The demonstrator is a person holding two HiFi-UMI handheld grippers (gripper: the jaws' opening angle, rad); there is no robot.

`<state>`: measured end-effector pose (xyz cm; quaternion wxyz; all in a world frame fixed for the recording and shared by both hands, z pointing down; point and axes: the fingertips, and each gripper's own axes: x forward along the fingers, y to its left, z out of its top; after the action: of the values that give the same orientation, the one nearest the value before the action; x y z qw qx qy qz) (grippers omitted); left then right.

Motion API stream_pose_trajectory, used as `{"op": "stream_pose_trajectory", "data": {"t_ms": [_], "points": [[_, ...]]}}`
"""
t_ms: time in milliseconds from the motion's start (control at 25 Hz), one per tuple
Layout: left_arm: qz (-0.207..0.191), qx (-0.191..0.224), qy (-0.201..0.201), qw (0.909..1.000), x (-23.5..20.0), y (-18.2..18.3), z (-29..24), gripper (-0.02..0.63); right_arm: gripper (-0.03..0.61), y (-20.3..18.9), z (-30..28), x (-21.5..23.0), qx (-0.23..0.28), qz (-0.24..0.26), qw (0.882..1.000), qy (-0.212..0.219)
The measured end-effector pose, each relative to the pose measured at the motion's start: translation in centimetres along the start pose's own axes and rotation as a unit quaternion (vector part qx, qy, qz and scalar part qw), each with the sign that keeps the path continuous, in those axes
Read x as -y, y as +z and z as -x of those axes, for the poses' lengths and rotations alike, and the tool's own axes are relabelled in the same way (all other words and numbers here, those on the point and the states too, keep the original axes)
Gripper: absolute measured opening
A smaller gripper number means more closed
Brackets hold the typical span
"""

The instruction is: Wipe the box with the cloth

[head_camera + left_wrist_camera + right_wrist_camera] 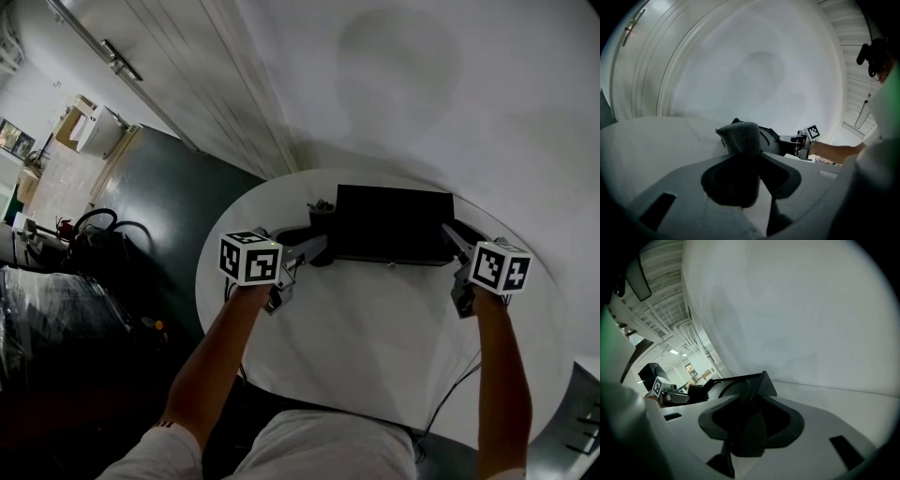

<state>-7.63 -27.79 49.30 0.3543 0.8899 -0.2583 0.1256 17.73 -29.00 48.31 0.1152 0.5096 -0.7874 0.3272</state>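
A flat black box (394, 225) lies on the round white table (375, 328), toward its far side. My left gripper (319, 246) is at the box's left end, shut on a grey cloth (322, 207). In the left gripper view the cloth (740, 138) stands up between the jaws, with the box (771, 139) just behind it. My right gripper (451, 233) is shut on the box's right end. In the right gripper view the box's thin edge (757, 385) runs in between the closed jaws of the right gripper (747, 414).
A white wall rises just behind the table. The table's rim (208, 281) drops to a dark floor on the left, where black cables and gear (94, 234) lie. A cable (450, 394) hangs off the near edge by the person's right arm.
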Motion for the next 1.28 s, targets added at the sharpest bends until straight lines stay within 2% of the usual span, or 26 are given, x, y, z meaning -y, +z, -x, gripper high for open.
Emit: {"op": "stream_pose_trajectory", "data": {"t_ms": [360,600,1000,1120,1280], "points": [[-0.005,-0.014,-0.022,0.9996,1.8,-2.0,2.1,0.107,0.143,0.0,0.0,0.0,-0.001,0.003,1.000,0.004],[-0.014,0.000,0.004,0.9999,-0.2,0.3,1.5,0.107,0.143,0.1,0.0,-0.1,0.002,0.001,1.000,0.008],[-0.011,0.000,0.053,0.9985,-4.7,4.1,-2.1,0.107,0.144,0.0,0.0,-0.2,0.004,-0.003,1.000,0.010],[-0.002,-0.002,0.052,0.9987,-5.4,4.3,-2.8,0.107,0.143,0.0,0.0,-0.2,0.004,-0.005,1.000,0.009],[0.010,0.002,0.029,0.9995,-4.8,4.2,-3.2,0.107,0.143,0.0,0.0,-0.1,0.008,-0.007,1.000,0.008]]}}
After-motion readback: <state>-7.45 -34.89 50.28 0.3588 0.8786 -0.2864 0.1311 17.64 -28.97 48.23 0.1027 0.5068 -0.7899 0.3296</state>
